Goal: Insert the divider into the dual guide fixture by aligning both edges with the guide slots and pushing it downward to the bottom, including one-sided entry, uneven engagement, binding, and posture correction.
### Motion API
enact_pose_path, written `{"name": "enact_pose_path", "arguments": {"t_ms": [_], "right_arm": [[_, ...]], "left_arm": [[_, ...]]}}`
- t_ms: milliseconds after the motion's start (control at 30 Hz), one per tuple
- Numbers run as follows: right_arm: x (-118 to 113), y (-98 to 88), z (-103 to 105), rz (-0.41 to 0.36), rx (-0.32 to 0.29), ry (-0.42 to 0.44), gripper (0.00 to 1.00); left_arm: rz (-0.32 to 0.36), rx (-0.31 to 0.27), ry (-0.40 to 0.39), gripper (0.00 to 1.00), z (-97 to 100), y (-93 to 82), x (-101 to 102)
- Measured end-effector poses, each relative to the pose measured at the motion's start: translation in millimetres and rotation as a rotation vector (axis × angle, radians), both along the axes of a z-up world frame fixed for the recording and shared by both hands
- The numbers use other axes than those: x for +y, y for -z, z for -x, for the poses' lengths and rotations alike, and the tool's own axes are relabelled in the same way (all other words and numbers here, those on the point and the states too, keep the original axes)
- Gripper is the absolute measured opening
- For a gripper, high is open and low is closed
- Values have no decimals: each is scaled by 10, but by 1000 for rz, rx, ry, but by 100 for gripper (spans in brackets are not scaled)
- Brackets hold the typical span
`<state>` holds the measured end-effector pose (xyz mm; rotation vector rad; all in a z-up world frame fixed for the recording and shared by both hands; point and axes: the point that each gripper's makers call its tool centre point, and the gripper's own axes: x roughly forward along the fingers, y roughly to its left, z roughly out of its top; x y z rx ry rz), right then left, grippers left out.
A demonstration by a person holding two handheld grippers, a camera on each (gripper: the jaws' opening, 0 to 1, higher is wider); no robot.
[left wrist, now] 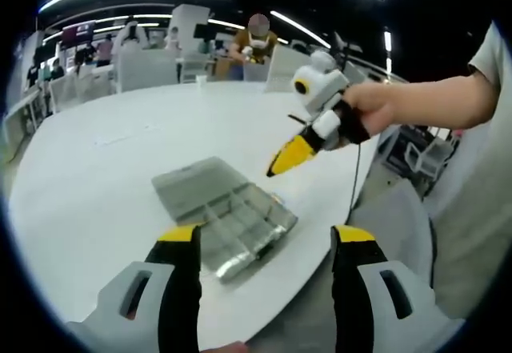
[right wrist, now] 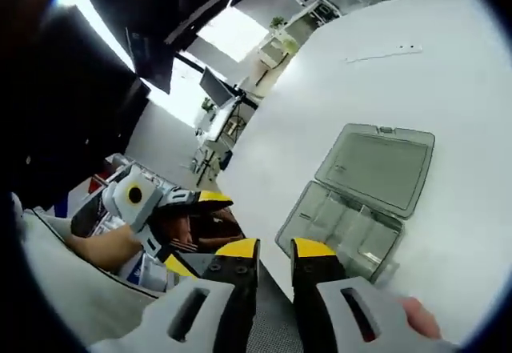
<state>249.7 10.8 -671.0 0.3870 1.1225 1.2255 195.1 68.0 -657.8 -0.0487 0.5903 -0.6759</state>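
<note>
- a clear plastic compartment box [left wrist: 224,213] lies open on the white round tabletop [left wrist: 96,177], its lid [right wrist: 376,165] folded flat beside the tray.
- the left claw [left wrist: 268,237] hangs above the box, jaws wide apart and empty.
- the right claw [right wrist: 274,249], near the tabletop's edge, has jaws nearly together, holding nothing.
- a divider cannot be made out.

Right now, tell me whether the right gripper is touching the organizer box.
Apart. In the left gripper view the right gripper hangs in the air above the table, with bare white tabletop showing between its tips and the open organizer box.
</note>
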Motion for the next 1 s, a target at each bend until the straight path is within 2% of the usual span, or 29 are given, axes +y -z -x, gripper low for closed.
{"name": "enact_pose_path", "arguments": {"t_ms": [133,200,300,400,700,800,1000], "right_arm": [[1,-54,-47,-40,34,47,11],[1,-81,-63,-66,74,79,11],[-8,-79,-75,-70,74,84,10],[-3,-122,-120,-108,121,139,8],[-77,-81,-165,-106,144,185,8],[-78,-109,-72,-102,141,191,8],[-159,-70,-102,-97,151,210,9]], "left_arm": [[-3,1,-6,64,-4,18,47],[-3,2,-11,64,-2,30,82],[-5,4,-19,64,-2,43,131],[-6,5,-27,64,-3,51,171],[-15,9,-45,64,-3,69,295],[-19,9,-53,64,-8,70,352],[-27,12,-66,64,-22,84,453]]}}
